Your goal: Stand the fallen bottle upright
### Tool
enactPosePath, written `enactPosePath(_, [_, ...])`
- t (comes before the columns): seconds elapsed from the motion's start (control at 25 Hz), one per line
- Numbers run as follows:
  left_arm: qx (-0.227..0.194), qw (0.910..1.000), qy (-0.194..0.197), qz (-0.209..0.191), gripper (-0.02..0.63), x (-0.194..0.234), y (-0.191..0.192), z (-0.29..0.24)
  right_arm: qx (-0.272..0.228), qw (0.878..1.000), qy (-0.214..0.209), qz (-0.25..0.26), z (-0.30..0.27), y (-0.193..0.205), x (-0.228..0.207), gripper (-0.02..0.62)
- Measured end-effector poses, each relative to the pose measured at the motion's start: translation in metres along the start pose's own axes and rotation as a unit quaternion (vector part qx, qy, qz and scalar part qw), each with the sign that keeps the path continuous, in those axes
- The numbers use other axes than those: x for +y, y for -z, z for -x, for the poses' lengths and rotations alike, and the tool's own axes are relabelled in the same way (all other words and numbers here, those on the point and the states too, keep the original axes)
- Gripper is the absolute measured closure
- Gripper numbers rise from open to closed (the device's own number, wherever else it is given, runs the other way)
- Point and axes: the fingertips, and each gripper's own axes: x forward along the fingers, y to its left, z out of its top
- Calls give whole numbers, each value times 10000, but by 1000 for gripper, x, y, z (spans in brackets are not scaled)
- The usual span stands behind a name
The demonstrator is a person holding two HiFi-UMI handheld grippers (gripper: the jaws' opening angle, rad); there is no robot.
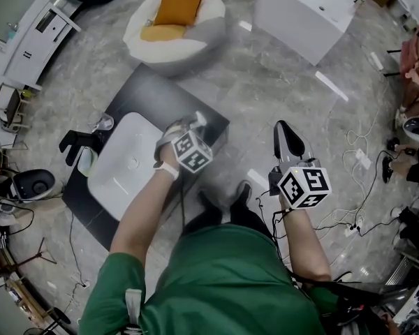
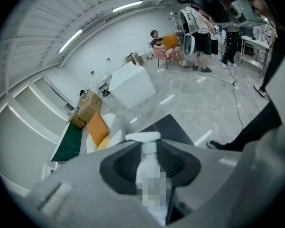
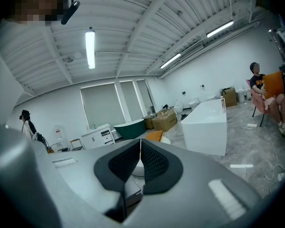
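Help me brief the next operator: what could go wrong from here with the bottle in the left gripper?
1. The left gripper clamps the bottle by its body at the edge of the sink; a slip would likely drop it in.
2. Set down on the sink's curved rim rather than the dark counter, it could topple again.
3. The right gripper is shut, empty and off to the side, so nothing steadies the bottle.

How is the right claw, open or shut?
Shut. In the right gripper view, the right claw's two black pads touch along a thin seam, and nothing sits between them.
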Motion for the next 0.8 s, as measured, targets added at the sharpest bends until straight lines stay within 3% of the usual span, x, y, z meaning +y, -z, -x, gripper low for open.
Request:
enactPosePath(0.36, [-389,9971,-209,628,503,26,1,19,-49,9999,-77,135,0,-13,22,591])
enactPosePath(0.56, [-761,9887,-428,1222,503,51,3,32,-102,9995,-141,259,-5,-23,37,591])
enactPosePath(0.8, [-1138,9774,-637,1661,505,71,1,43,-79,9989,-234,400,-12,-29,55,591])
